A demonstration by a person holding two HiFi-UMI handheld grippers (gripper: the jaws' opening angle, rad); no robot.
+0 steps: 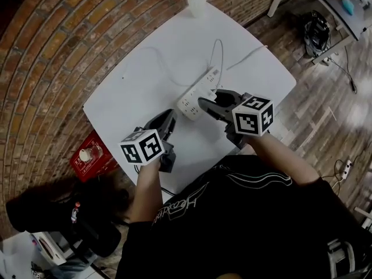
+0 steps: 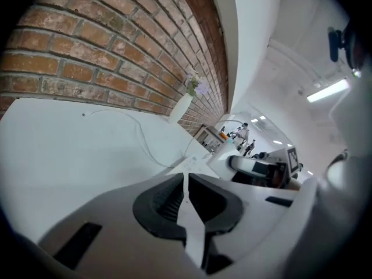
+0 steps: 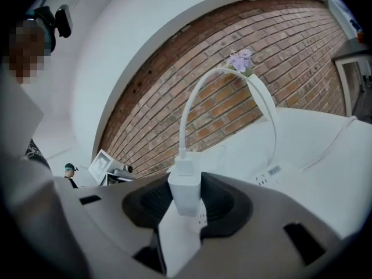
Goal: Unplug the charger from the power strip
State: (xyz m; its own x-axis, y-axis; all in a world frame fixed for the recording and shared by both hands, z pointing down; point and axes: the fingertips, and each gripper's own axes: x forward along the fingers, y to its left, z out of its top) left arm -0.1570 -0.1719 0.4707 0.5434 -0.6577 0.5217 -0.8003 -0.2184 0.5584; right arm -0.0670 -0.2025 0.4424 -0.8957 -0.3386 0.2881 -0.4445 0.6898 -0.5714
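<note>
Right gripper (image 3: 186, 197) has its jaws clamped on the white charger (image 3: 185, 186), held upright just over the near end of the power strip (image 1: 199, 90) on the white table (image 1: 139, 74), with its cable (image 3: 192, 100) arching up and away to the far right. Left gripper (image 2: 186, 185) hovers near-left of the strip, jaws pressed together with nothing between them

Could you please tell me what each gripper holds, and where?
The right gripper clamps the white charger by its body's sides; the left gripper holds nothing.
</note>
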